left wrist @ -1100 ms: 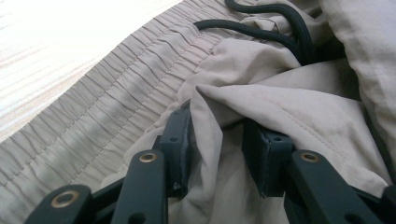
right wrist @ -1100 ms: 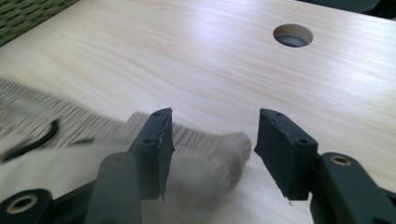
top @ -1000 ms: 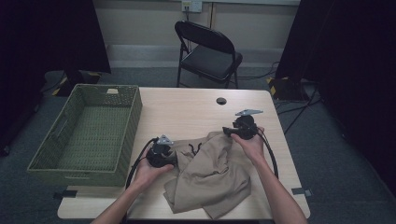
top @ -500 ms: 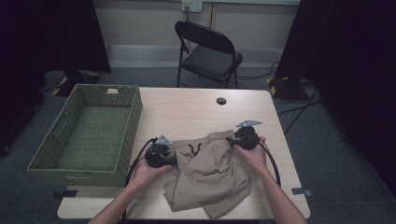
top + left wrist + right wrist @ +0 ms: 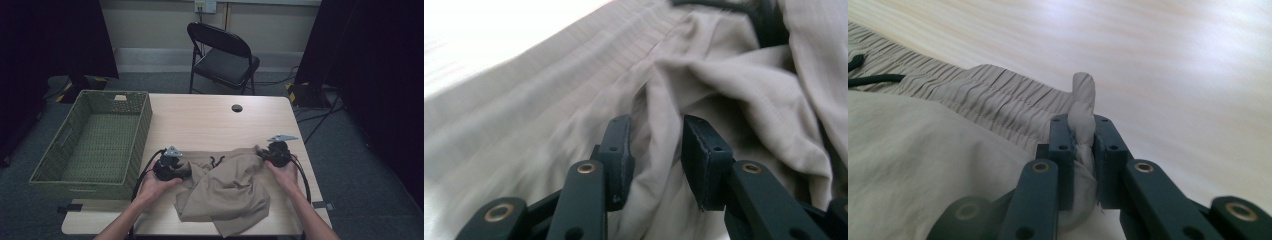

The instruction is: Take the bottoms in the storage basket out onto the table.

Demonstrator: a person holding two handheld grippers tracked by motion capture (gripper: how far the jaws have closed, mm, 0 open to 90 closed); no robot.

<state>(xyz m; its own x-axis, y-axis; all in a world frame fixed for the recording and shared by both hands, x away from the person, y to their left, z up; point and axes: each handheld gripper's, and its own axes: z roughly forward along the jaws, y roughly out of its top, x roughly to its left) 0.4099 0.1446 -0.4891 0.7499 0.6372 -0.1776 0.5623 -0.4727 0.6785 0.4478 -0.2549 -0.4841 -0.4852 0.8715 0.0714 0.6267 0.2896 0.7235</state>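
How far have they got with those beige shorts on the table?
Early on. Done: the right claw has just closed on a pinch of the waistband of the shorts. In hand: the left claw has a fold between its jaws, with gaps either side, so not yet gripped. Left: the shorts lie crumpled, unfolded, and the green basket holds nothing.

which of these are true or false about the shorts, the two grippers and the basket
1. The right gripper pinches a fold of the beige shorts. True.
2. The left gripper is clamped flat on the cloth. False: its jaws stand apart, with a fold loose between them.
3. The green woven basket holds the shorts. False: they lie on the table.
4. A black folding chair stands beyond the table. True.
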